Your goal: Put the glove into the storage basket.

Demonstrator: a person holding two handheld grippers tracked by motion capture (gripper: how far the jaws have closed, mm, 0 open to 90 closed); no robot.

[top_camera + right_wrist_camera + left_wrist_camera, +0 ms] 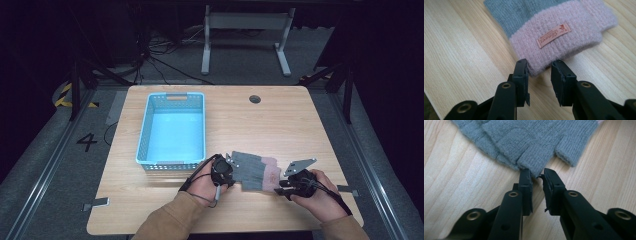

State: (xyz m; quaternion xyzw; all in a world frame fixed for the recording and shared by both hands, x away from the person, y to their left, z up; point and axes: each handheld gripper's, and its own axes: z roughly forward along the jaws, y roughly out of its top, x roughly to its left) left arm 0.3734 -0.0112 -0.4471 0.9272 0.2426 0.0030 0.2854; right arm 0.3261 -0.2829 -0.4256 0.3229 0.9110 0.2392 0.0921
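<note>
Knitted glove [254,171]: lying flat on the surface [280,120], beside blue basket [172,127]. Left claw [537,175] is being held apart at a grey fingertip; right claw [539,67] apart around the pink cuff [559,40]. Grasp judged in hand; closing is being called for next.

**Open surface right and far; basket closes the left**

The blue basket [171,131] stands on the surface [280,125] just beyond the left tool [227,167], its near wall blocking a forward pass there. The knit glove [255,171] lies between the left tool and the right tool [283,181]. The far right of the surface is bare wood, with a small round grommet [255,99] near the far edge.
</note>
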